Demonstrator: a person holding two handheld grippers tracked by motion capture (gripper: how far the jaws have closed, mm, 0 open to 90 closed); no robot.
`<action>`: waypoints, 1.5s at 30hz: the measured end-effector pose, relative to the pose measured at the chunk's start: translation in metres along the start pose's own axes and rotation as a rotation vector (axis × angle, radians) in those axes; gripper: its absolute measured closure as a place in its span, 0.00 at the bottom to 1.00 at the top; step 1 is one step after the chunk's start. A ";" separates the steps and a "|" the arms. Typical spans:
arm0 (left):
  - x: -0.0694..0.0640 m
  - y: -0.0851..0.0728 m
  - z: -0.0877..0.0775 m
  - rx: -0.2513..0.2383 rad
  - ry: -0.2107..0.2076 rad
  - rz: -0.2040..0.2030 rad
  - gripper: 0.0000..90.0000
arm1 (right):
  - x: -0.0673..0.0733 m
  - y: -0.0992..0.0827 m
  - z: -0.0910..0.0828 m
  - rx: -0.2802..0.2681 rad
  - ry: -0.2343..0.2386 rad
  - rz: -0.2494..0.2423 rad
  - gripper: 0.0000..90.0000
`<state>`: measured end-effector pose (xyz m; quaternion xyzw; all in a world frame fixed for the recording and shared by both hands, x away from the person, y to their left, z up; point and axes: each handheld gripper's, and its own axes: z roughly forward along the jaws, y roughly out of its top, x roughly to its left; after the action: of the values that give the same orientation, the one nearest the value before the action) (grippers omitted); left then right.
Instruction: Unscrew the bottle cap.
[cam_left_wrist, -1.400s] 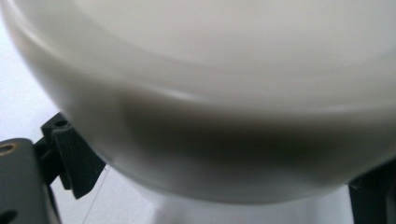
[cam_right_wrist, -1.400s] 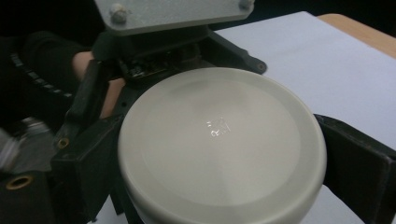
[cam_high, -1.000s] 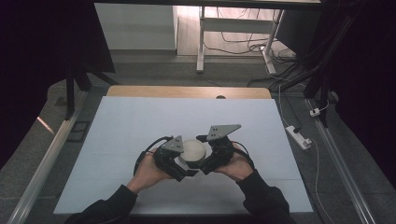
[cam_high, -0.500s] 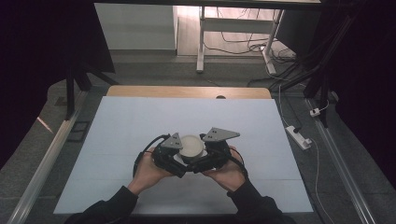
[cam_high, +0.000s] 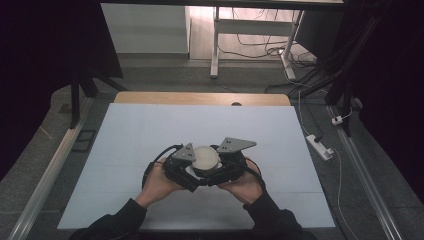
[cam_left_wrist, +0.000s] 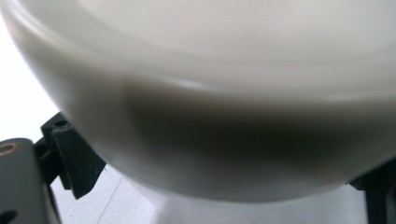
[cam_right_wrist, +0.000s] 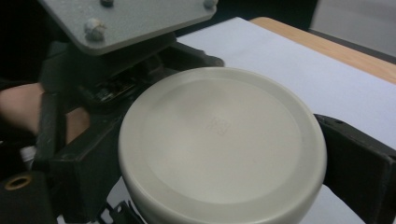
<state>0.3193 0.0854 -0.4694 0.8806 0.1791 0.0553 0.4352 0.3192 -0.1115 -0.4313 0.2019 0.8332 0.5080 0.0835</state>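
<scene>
A round off-white jar with a smooth lid (cam_high: 206, 156) is held just above the white table (cam_high: 150, 130), near its front middle, between both grippers. My right gripper (cam_high: 216, 167) is shut on the lid (cam_right_wrist: 219, 140), one black jaw on each side of its rim. My left gripper (cam_high: 197, 169) comes in from the left. Its view is very close to the lid's underside (cam_left_wrist: 210, 93), with the narrower jar body (cam_left_wrist: 210, 212) between its jaws. The left gripper's grey plate (cam_right_wrist: 121, 18) shows in the right gripper view.
A wooden strip (cam_high: 200, 98) runs along the table's far edge. Metal rails (cam_high: 45, 180) flank the table. On the floor to the right lies a power strip (cam_high: 320, 146) with cables. A white stand (cam_high: 215, 45) is behind the table.
The right hand has swung a little leftward under the jar, turning its gripper slightly. The jar and the left gripper have barely moved.
</scene>
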 end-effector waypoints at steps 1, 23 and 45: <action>0.000 0.000 0.000 0.000 -0.008 0.004 0.08 | -0.003 0.000 -0.001 0.003 0.026 -0.004 0.07; 0.001 0.000 -0.002 0.011 -0.007 0.019 0.08 | -0.012 0.001 -0.008 0.020 0.094 -0.033 0.00; -0.002 0.003 -0.001 0.020 0.065 -0.020 0.08 | 0.012 0.001 0.004 0.003 -0.126 -0.001 0.07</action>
<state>0.3181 0.0836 -0.4668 0.8808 0.2026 0.0774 0.4210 0.3097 -0.1025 -0.4312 0.2332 0.8270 0.4932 0.1358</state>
